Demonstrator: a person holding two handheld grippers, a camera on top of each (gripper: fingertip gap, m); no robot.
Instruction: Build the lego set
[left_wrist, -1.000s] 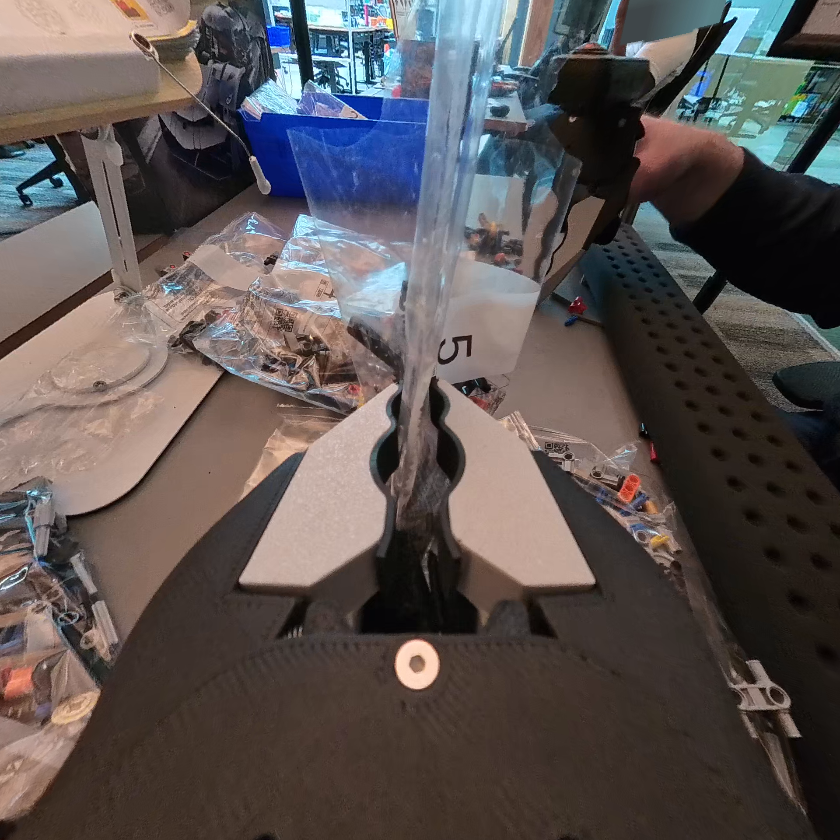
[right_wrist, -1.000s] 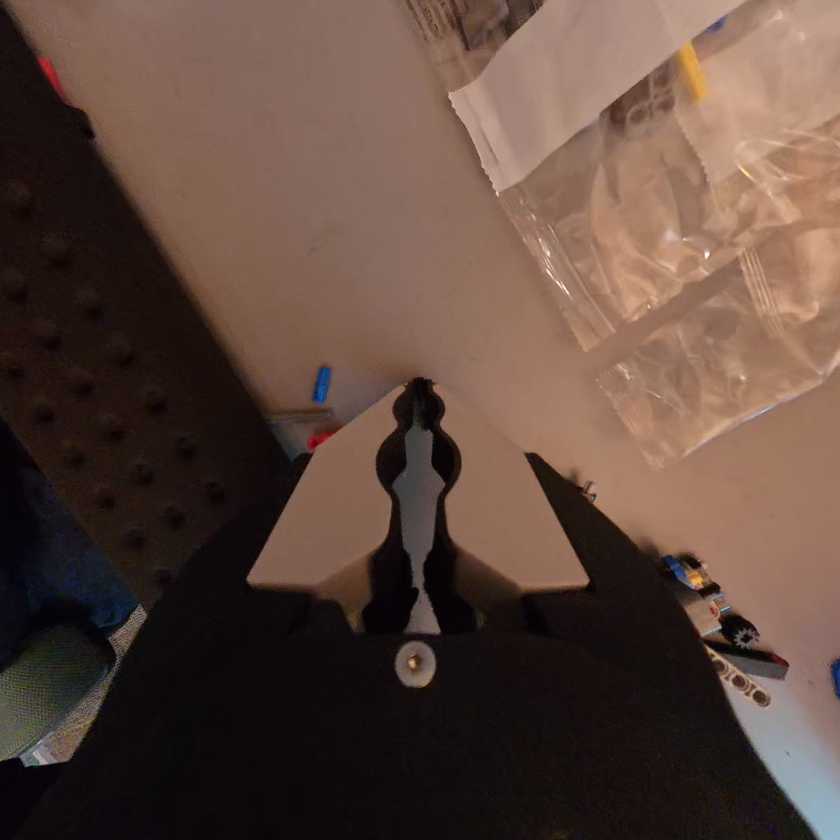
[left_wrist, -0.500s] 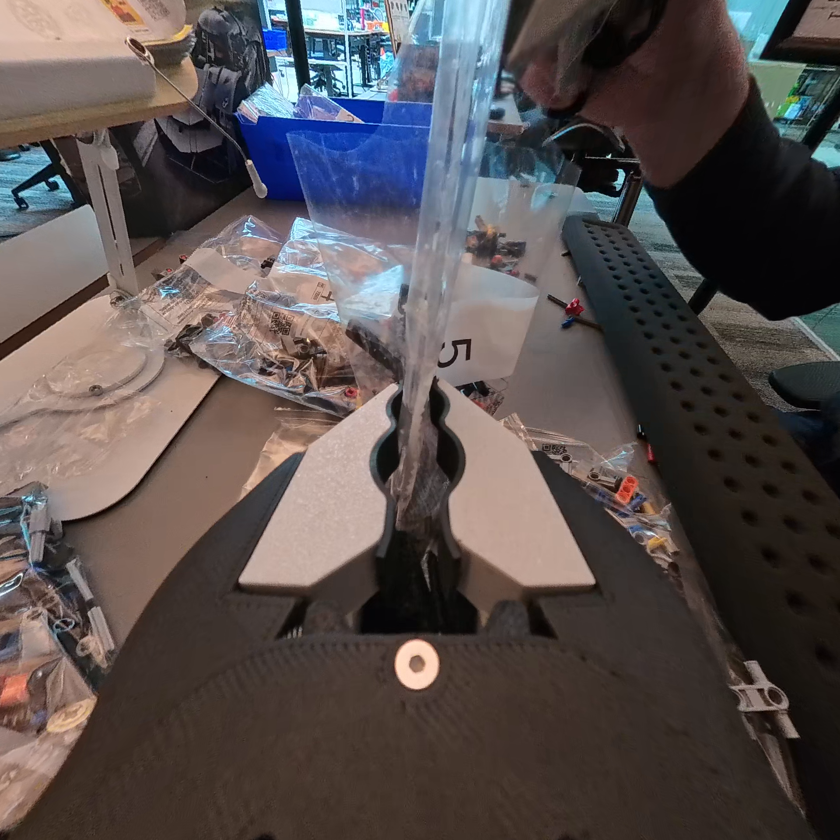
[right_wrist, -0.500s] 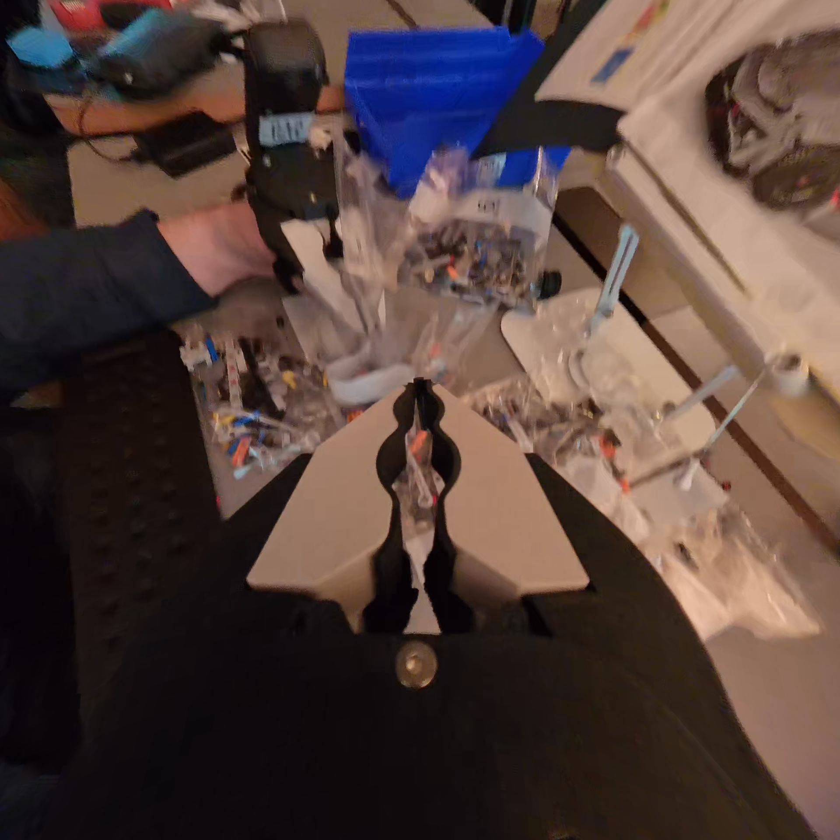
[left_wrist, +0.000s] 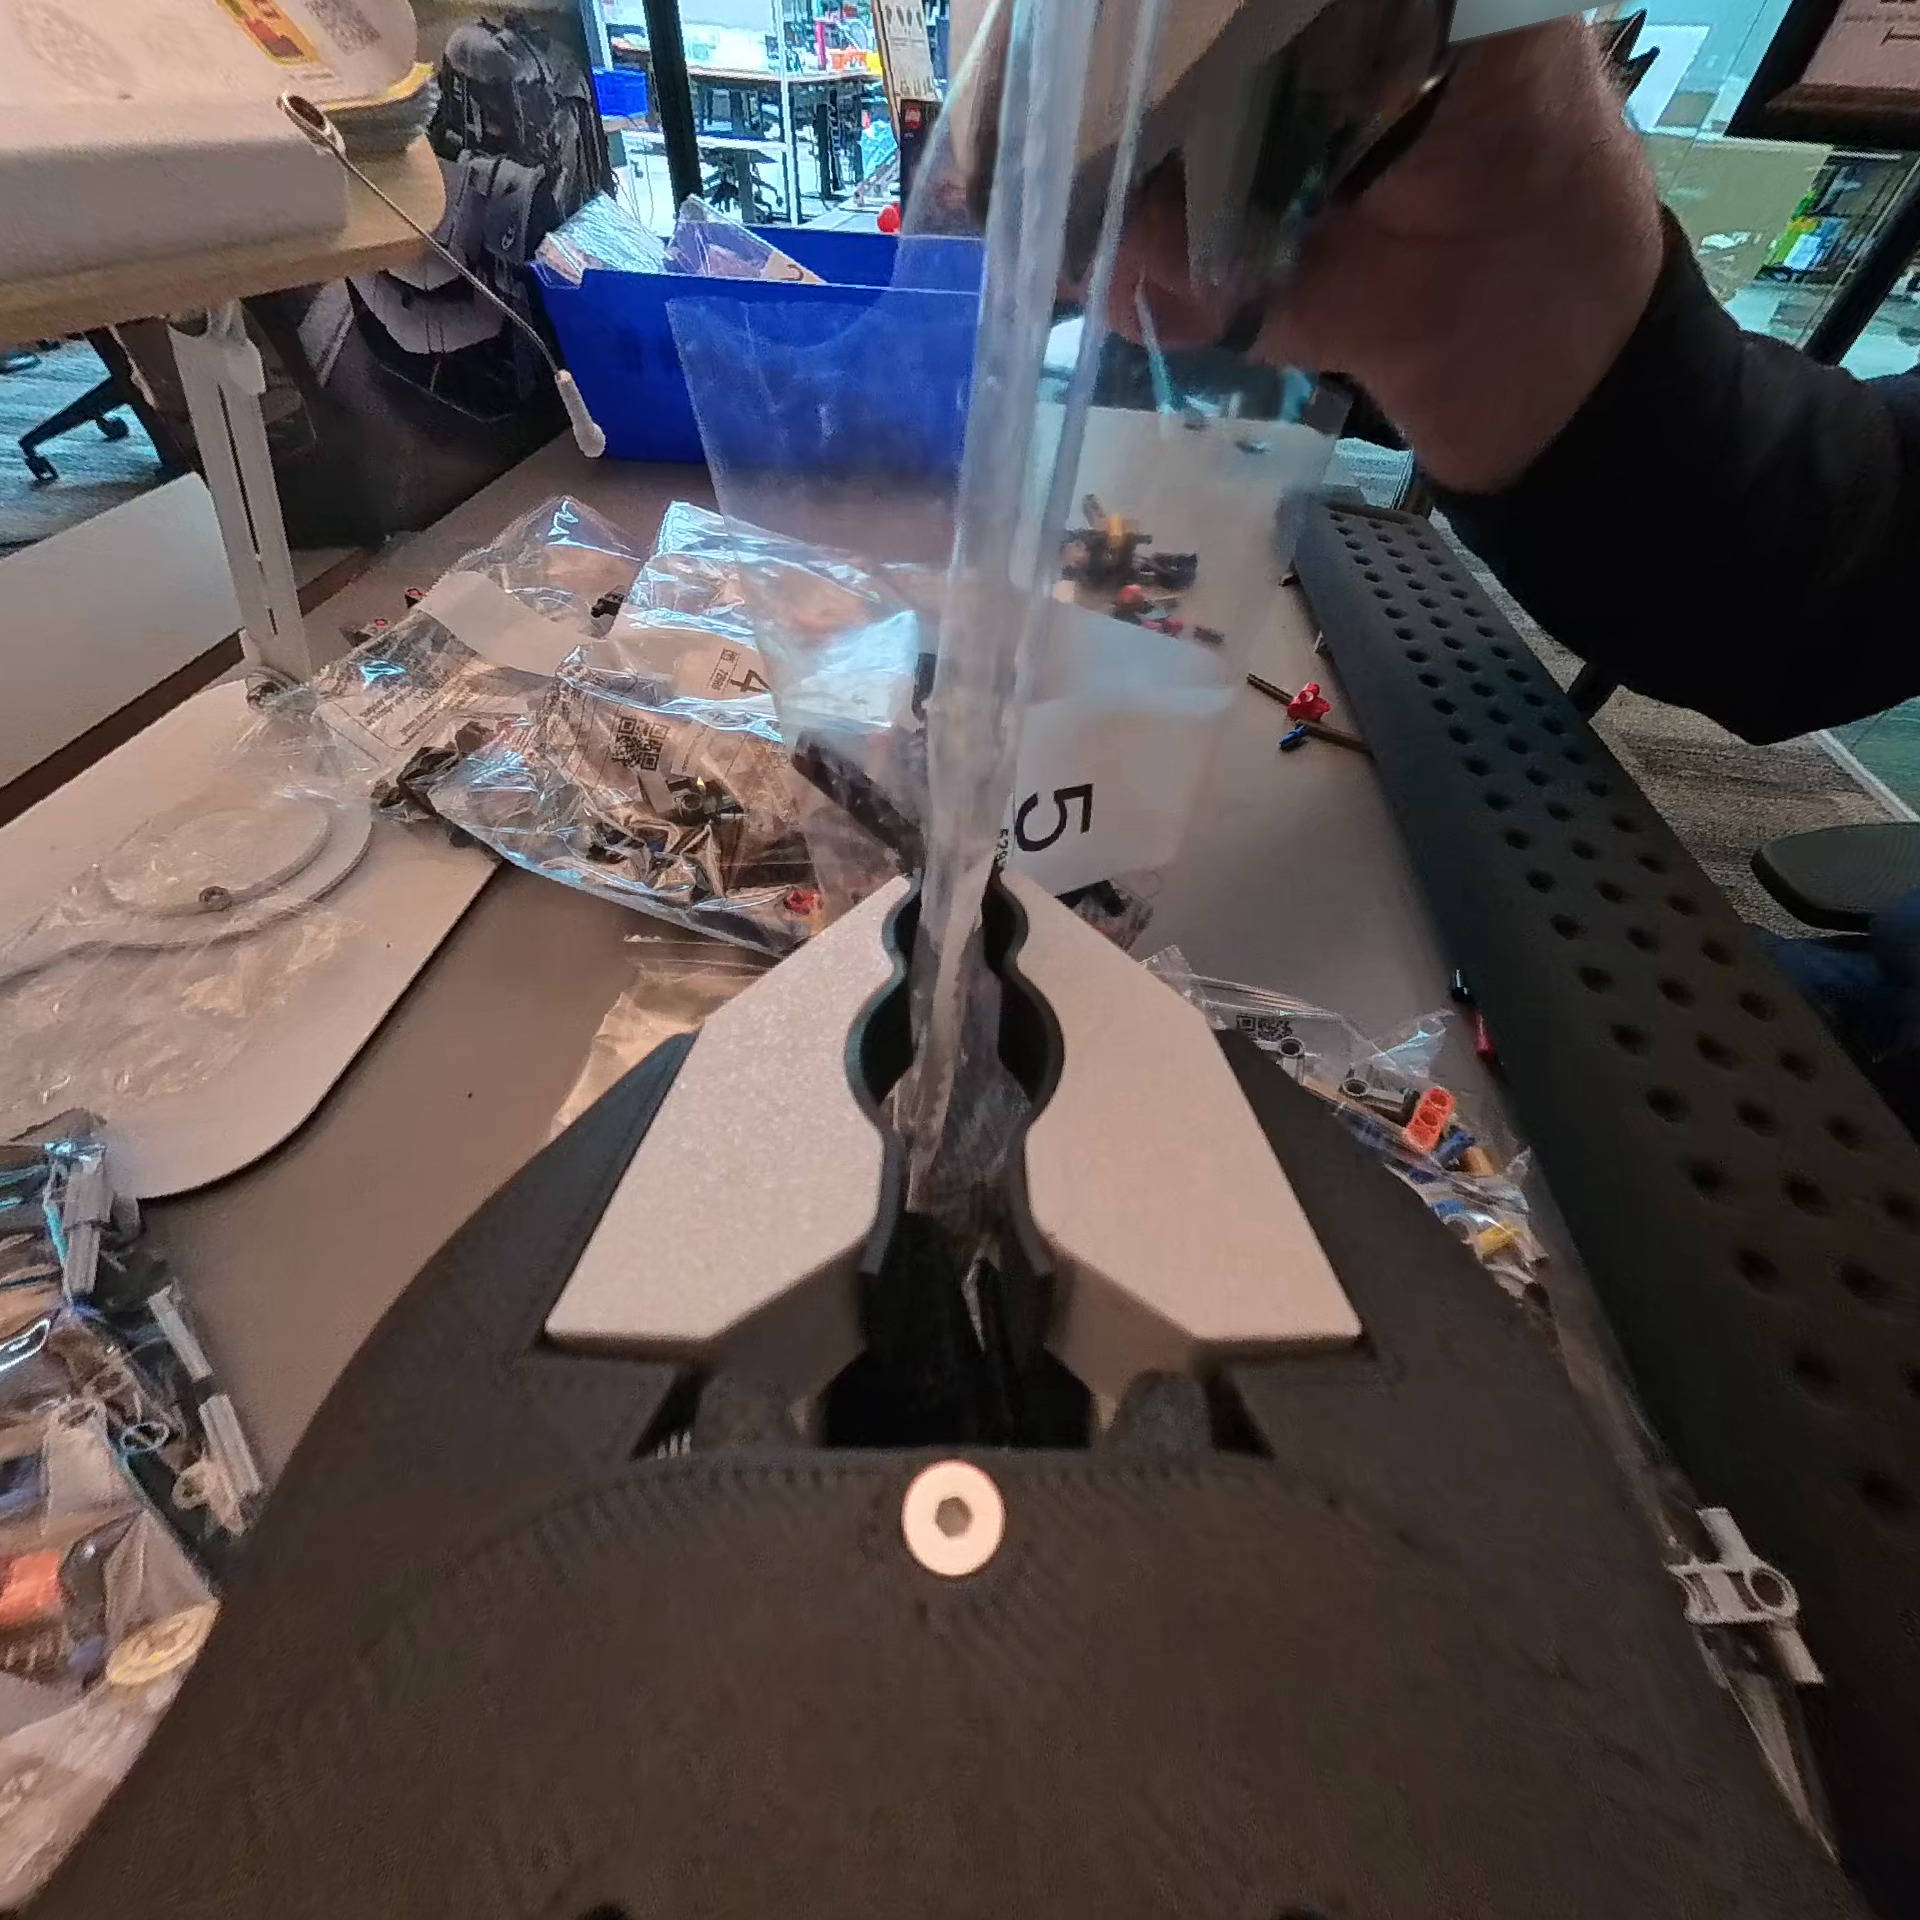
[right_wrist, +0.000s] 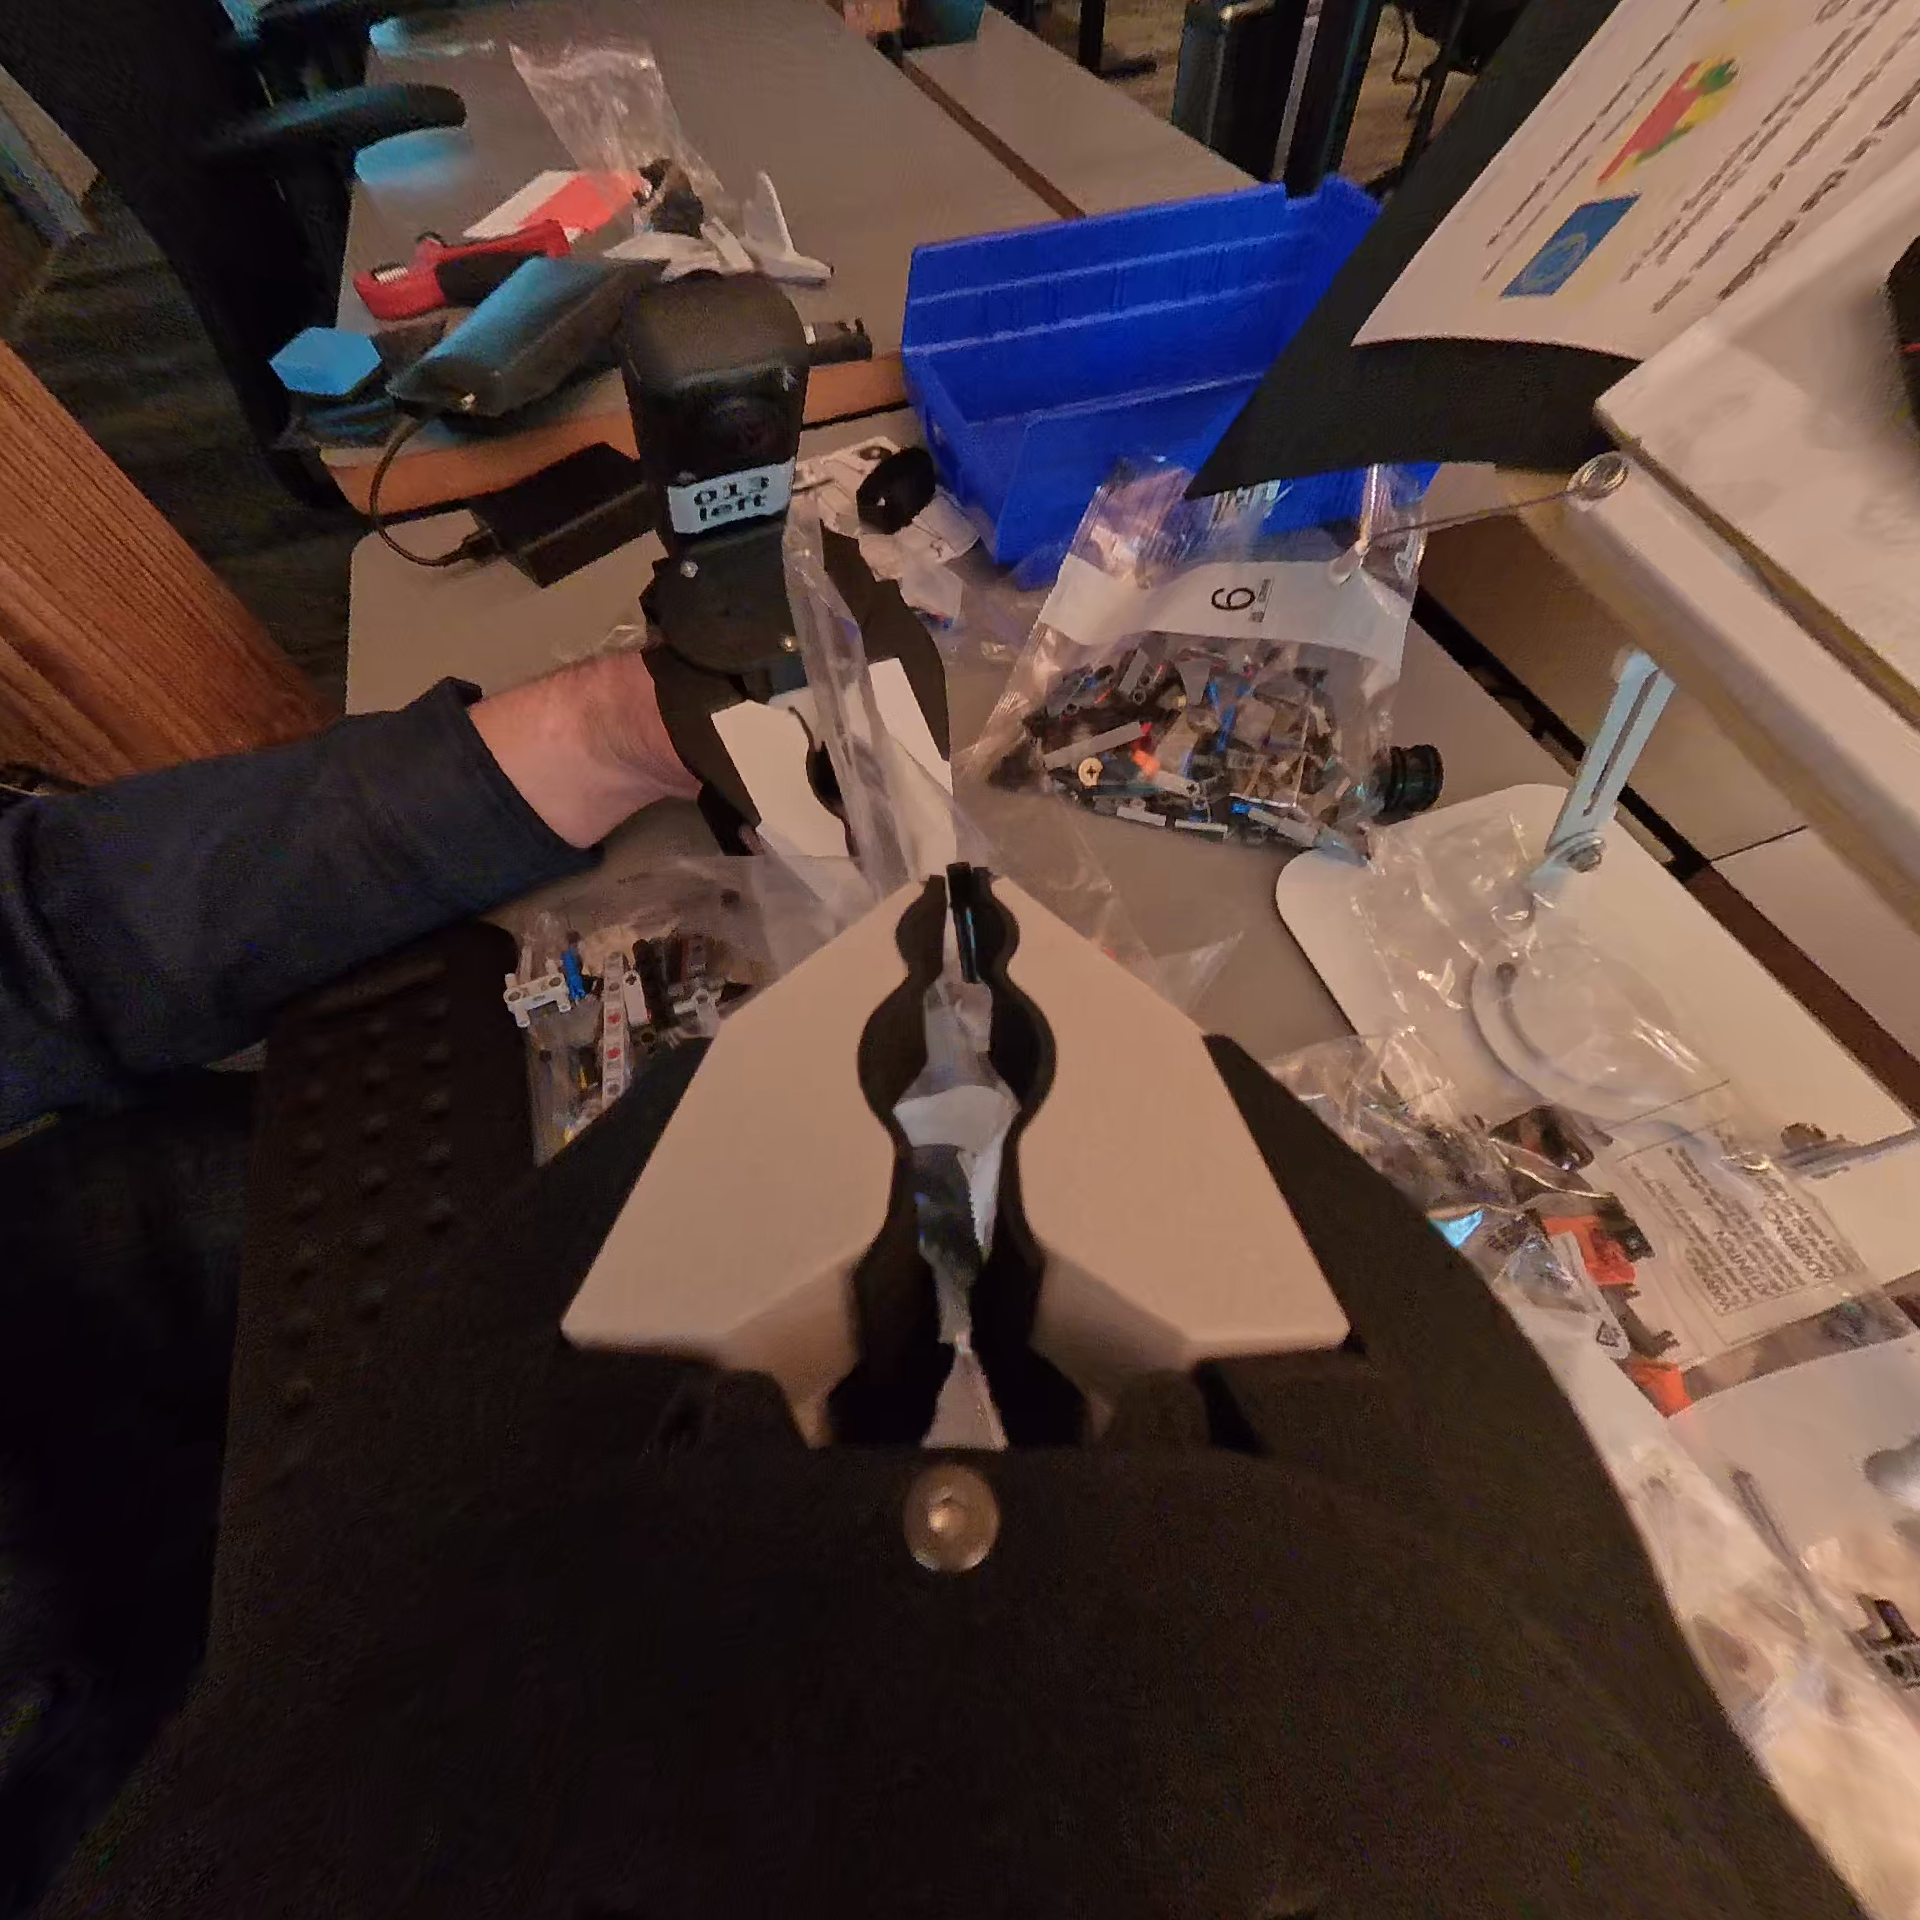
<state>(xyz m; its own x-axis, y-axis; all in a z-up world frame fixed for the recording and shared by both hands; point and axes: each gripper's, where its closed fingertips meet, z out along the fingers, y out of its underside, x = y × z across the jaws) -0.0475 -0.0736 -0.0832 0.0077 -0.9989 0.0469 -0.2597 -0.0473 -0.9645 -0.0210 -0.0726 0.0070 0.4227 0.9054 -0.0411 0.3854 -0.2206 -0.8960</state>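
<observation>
A clear plastic bag (left_wrist: 831, 436) with a white label and a few small lego pieces low inside hangs stretched between my grippers. My left gripper (left_wrist: 961, 906) is shut on its lower edge, just above the table. The bag runs up as a taut strip to the top of the left wrist view, where a hand (left_wrist: 1475, 270) holds the other gripper. In the right wrist view my right gripper (right_wrist: 961, 904) is shut on the bag's crumpled edge (right_wrist: 951, 1122). The left gripper (right_wrist: 831, 769) faces it from the far side, the bag (right_wrist: 847, 707) between them.
Several sealed bags of parts (left_wrist: 623, 769) lie on the grey table, one in the right wrist view (right_wrist: 1195, 707). A blue bin (left_wrist: 748, 353) stands behind. A black perforated mat (left_wrist: 1610, 935) runs along the right. A white stand base (left_wrist: 260, 883) lies left. Loose pieces (left_wrist: 1304, 712) lie by the mat. Spacing between my two grippers at the tips: around 10 centimetres.
My right gripper has swung up from pointing down at the table to above the bag, facing the left gripper. The left gripper has stayed shut on the bag, hardly moving.
</observation>
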